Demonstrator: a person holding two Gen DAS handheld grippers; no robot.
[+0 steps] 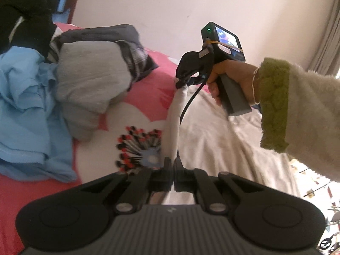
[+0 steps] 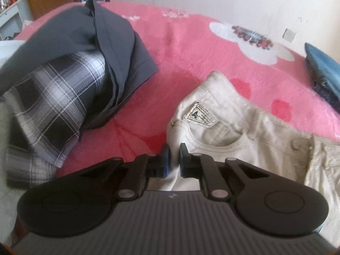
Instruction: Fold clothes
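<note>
Now both grippers, L & R, jaws clamped on beige trousers edge, pink bed

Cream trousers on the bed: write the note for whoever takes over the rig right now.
Left tongs: shut on the cream trousers at one long edge.
Right tongs: shut on the same edge at the waistband end, near the label.
The trousers lie spread on the pink bedspread; no finished fold shows yet.
Unfolded pile beside them: grey trousers, plaid garment, light blue shirt, grey knit.
Left to do: fold the trousers, then the pile.
</note>
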